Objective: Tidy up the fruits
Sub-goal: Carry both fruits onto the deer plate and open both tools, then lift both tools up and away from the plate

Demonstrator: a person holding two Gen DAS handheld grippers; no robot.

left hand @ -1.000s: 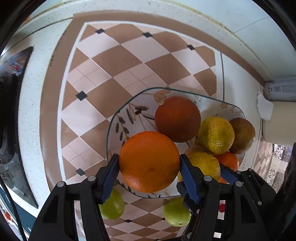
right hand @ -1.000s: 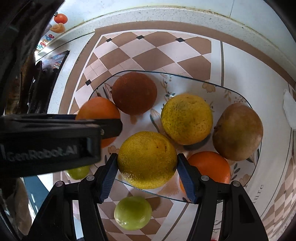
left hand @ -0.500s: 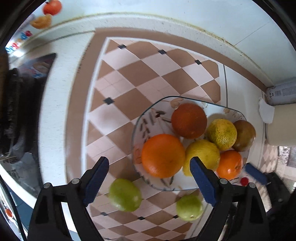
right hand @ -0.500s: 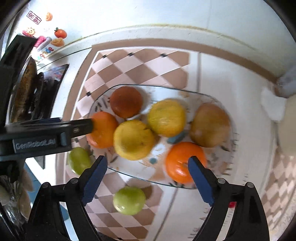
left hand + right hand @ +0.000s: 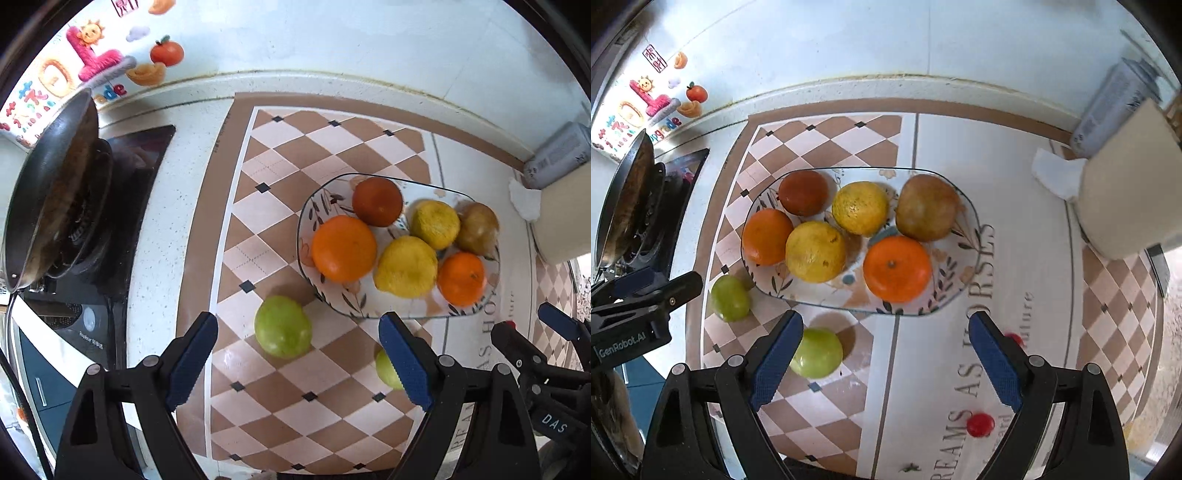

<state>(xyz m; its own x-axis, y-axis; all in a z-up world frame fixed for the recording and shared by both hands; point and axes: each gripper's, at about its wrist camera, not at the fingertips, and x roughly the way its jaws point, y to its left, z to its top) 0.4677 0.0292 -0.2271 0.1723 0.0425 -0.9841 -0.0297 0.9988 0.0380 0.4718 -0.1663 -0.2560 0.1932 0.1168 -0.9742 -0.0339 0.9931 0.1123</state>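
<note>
Glass plate (image 5: 964, 291): clear with a leaf print, on the checked mat, centre of the right wrist view.
Fruits on plate: six, packed close; big orange (image 5: 766, 236) at 9 o'clock, dark red one (image 5: 803, 192) at 11, two yellow ones (image 5: 815, 251) (image 5: 860, 208) in the middle, brownish one (image 5: 927, 206) at 1, small orange (image 5: 897, 267) at 5.
Green fruits: two on the mat off the plate, one (image 5: 730, 297) near its 8 o'clock rim, one (image 5: 817, 352) at 7, partly behind a blue pad.
Left tool (image 5: 299, 363): jaws spread wide, nothing between the pads, above the mat at 7 o'clock of the plate.
Right tool (image 5: 886, 360): jaws spread wide, pinching nothing, above the plate's 6 o'clock rim.
Mat (image 5: 295, 155): brown and cream diamonds, lying on the tabletop (image 5: 184, 166).
Pan (image 5: 48, 192): dark, on the stove at 9 o'clock.
</note>
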